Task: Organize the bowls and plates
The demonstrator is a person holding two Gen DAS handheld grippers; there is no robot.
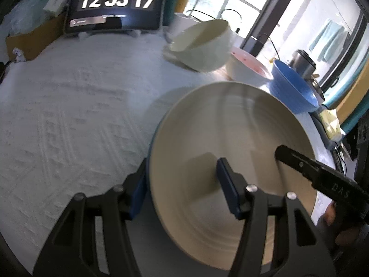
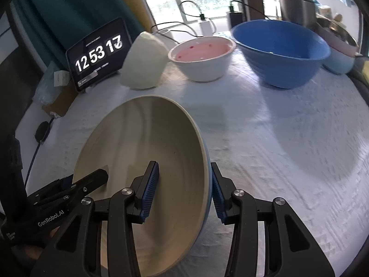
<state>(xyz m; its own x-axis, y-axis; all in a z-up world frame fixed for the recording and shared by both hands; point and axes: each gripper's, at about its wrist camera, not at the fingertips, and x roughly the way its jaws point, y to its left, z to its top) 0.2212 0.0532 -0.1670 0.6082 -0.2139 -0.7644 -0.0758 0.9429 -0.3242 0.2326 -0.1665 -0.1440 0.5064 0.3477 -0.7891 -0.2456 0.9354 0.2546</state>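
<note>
A wide beige bowl [image 1: 230,127] with a blue outside hangs tilted above the white tablecloth, carried between both grippers. My left gripper [image 1: 183,188] is shut on its left wall, one blue pad outside and one inside. On the opposite wall of the same bowl [image 2: 138,138], my right gripper [image 2: 184,191] is shut in the same way. Each gripper shows in the other's view: the right gripper [image 1: 311,168] at the bowl's far rim, the left gripper [image 2: 87,182] at the lower left.
Along the table's back stand a cream bowl [image 2: 143,62] tipped on its side, a white bowl with a pink inside [image 2: 203,57] and a big blue bowl [image 2: 281,53]. A tablet [image 2: 96,55] showing a clock leans at the back left. A pale bowl [image 2: 339,57] and a metal pot [image 2: 297,4] are at the right.
</note>
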